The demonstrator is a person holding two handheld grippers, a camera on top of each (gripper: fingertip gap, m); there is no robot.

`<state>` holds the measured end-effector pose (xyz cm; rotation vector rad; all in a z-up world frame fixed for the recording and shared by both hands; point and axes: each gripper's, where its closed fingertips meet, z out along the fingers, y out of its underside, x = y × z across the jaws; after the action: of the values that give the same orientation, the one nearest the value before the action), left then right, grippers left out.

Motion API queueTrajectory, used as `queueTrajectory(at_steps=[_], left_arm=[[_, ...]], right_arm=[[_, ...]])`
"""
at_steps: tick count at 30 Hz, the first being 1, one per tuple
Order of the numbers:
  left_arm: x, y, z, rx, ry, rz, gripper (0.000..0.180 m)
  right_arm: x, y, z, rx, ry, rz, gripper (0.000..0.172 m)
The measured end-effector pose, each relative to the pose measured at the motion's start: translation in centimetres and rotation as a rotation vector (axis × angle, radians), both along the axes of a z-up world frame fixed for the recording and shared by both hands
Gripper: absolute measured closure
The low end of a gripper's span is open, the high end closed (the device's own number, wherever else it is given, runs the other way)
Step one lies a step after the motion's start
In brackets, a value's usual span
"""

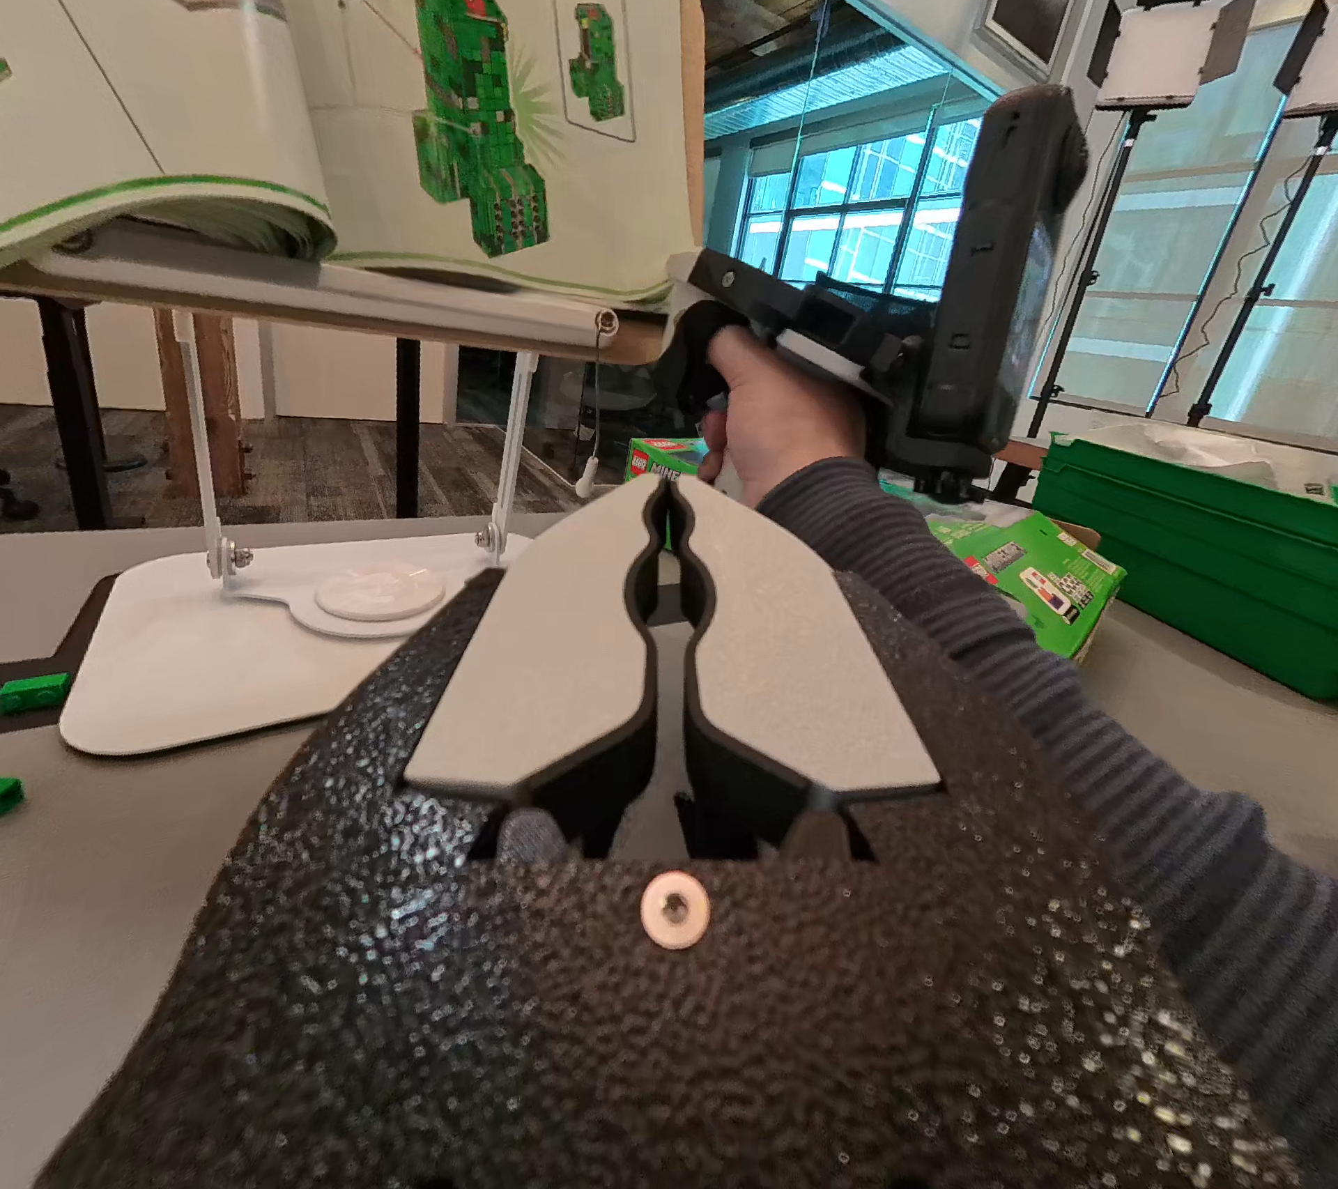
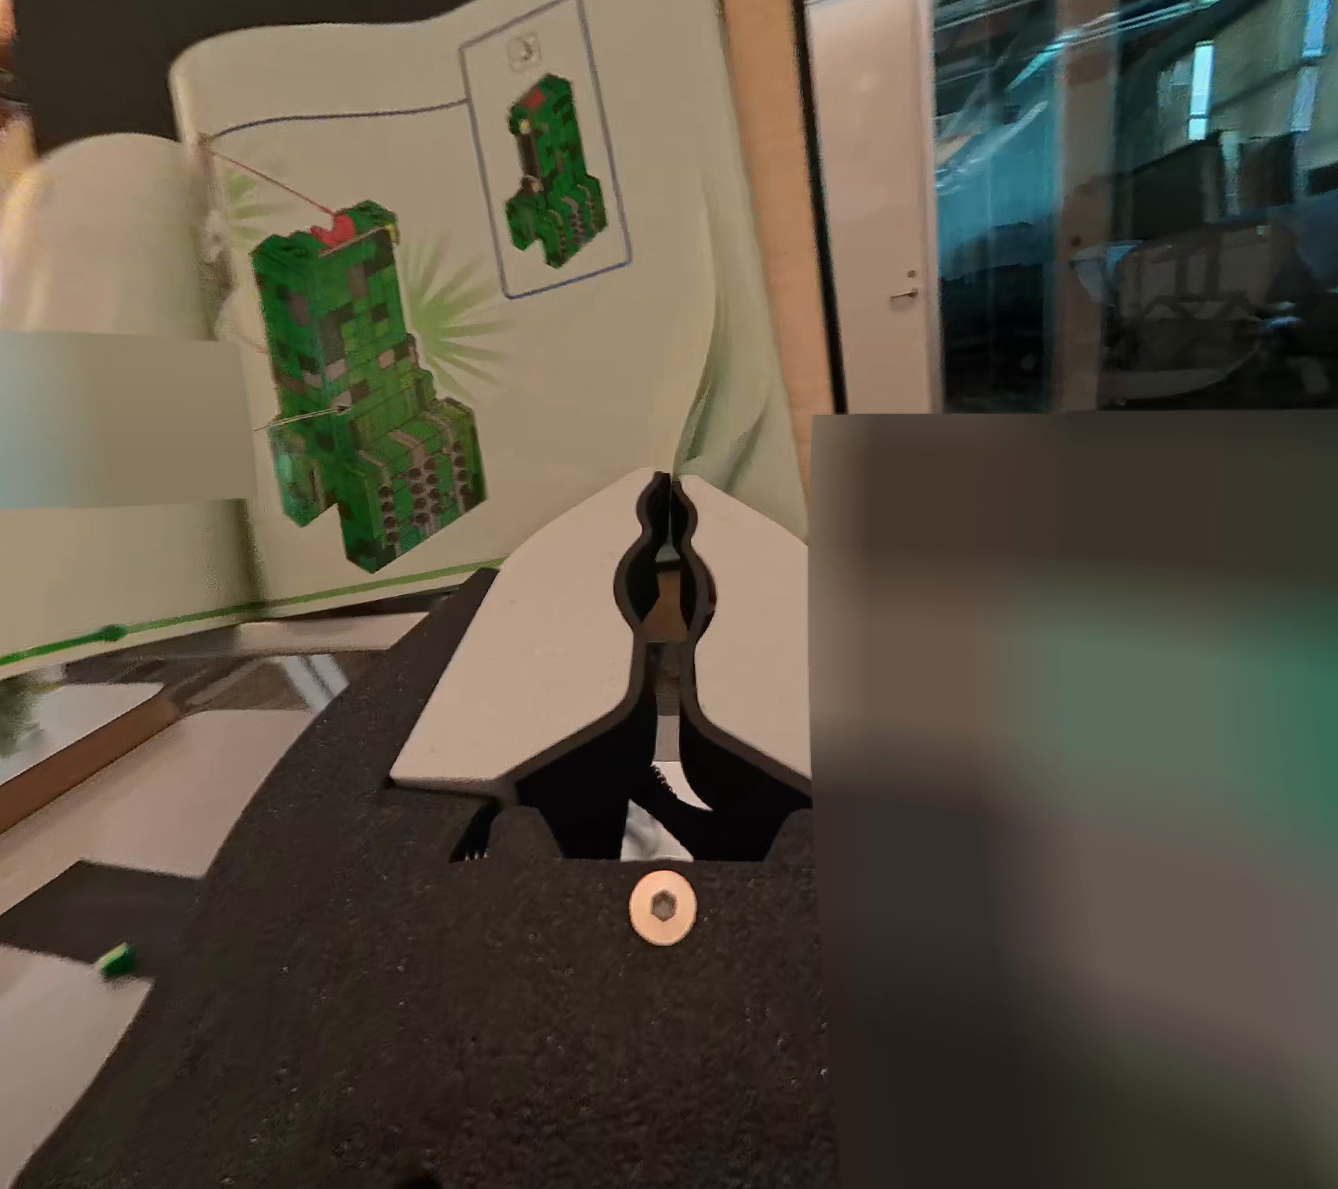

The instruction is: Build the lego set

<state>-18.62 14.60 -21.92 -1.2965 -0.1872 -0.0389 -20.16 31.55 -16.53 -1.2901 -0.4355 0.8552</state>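
An open instruction booklet (image 1: 434,68) with pictures of a green block figure rests on a white tilted stand (image 1: 217,647). My left gripper (image 1: 666,484) is shut with nothing between its pads and hovers above the table in front of the stand. My right gripper (image 2: 670,481) is shut on the lower right edge of the booklet's right-hand page (image 2: 709,416), which curls up from the fingertips. In the left wrist view the right gripper (image 1: 680,285) is held by a hand (image 1: 782,416) at the booklet's bottom right corner.
A green toy box (image 1: 1042,575) lies flattened on the grey table, with another one (image 1: 659,459) behind my left fingertips. Stacked green crates (image 1: 1195,539) stand at the right. Small green bricks (image 1: 32,691) lie at the left, one also in the right wrist view (image 2: 118,959).
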Motion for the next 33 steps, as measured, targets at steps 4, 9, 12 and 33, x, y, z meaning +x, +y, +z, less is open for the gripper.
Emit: queueTrajectory(at_steps=[4,9,12,33], left_arm=[[-1.5,-1.2,2.3,0.024,0.161,0.115,0.180],[-5.1,-2.3,11.3,0.168,0.057,0.000,0.179],[-5.2,-0.5,14.1,0.125,0.037,-0.188,0.162],[-3.8,6.0,14.2,-0.087,-0.101,-0.742,0.167]], right_arm=[[-0.8,-3.2,1.9,0.147,0.000,0.194,0.172],[-1.0,-7.7,3.4,0.382,-0.086,0.415,0.172],[-1.2,-9.5,3.4,0.475,-0.159,0.479,0.172],[-1.1,-12.5,2.7,0.598,-0.210,0.613,0.172]])
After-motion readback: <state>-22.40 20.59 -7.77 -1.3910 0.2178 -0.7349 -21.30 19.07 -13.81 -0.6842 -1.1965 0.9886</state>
